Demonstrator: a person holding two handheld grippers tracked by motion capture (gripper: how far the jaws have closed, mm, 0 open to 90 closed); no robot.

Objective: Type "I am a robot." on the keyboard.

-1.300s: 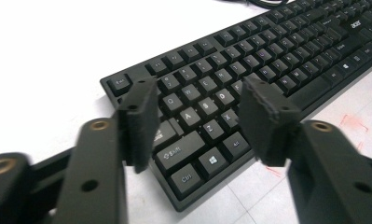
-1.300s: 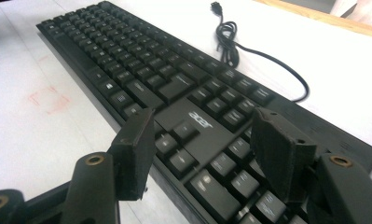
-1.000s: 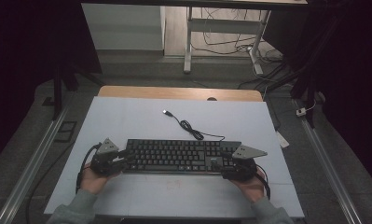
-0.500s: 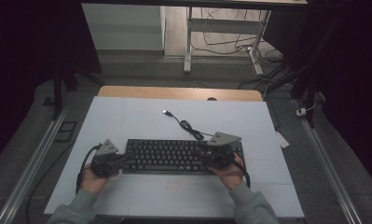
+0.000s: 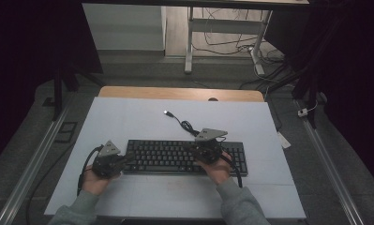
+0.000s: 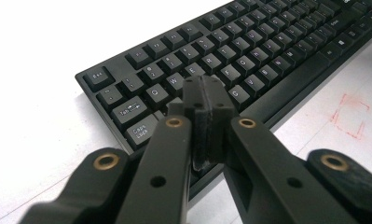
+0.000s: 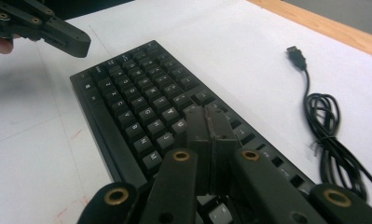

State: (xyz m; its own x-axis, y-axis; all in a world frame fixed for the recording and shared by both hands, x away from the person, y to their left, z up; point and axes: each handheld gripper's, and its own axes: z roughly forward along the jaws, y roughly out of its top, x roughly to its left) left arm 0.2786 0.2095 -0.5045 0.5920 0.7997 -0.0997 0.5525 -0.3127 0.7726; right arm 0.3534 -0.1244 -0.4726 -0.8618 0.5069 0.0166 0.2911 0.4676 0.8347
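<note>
The flat black plastic keyboard (image 5: 184, 157) lies on the white table (image 5: 128, 117), under both grippers. The left gripper (image 6: 206, 100) has its jaws pressed together, empty, above the left-end keys. The right gripper (image 7: 210, 128) has just closed its jaws, also empty, over the middle keys. The black coiled cable (image 7: 330, 140) lies beside it, to its right.

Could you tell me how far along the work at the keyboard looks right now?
Done: the keyboard lies flat, its cable unplugged behind it. In hand: the left gripper and right gripper are shut with nothing between the pads, poised over the keys as if to press them. Left: the presses themselves, probably.
</note>
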